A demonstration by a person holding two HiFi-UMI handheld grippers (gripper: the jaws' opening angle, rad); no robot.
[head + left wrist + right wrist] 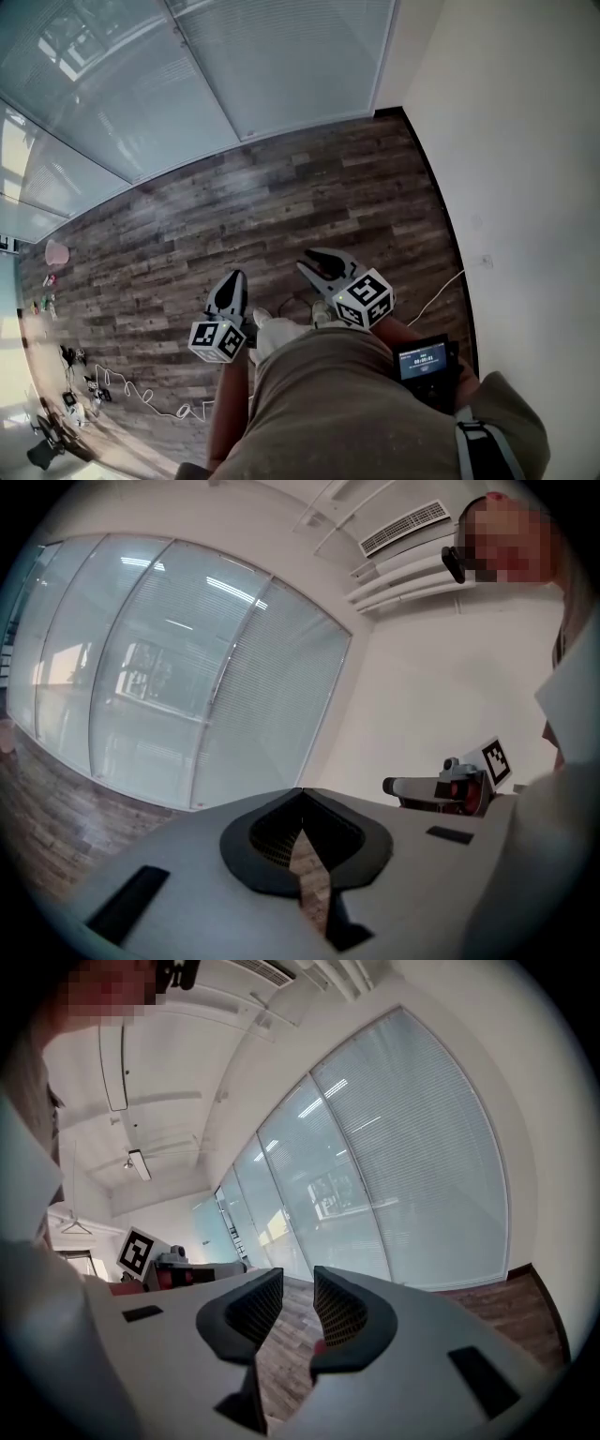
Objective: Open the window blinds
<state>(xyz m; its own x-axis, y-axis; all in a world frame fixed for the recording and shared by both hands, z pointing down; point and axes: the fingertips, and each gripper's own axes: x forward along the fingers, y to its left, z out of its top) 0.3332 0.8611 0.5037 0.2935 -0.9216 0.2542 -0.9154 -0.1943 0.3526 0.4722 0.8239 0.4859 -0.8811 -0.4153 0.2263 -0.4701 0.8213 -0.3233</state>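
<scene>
Window blinds [281, 66], shut, at 12 o'clock, well apart.
Left tongs [302, 797] clenched, empty; right tongs [298, 1283] parted, empty. White floor cable [441, 291] at 4 o'clock could be snagged underfoot.

You wear a khaki garment [328, 403] and pale shoes [263, 320], with a small black device [424, 362], its screen lit blue, at your right side. Your left gripper [232, 279] and right gripper [309, 258] are grey shells with black ribbed pads [342, 1312], each bearing a white cube [364, 300] of black square markers.
</scene>
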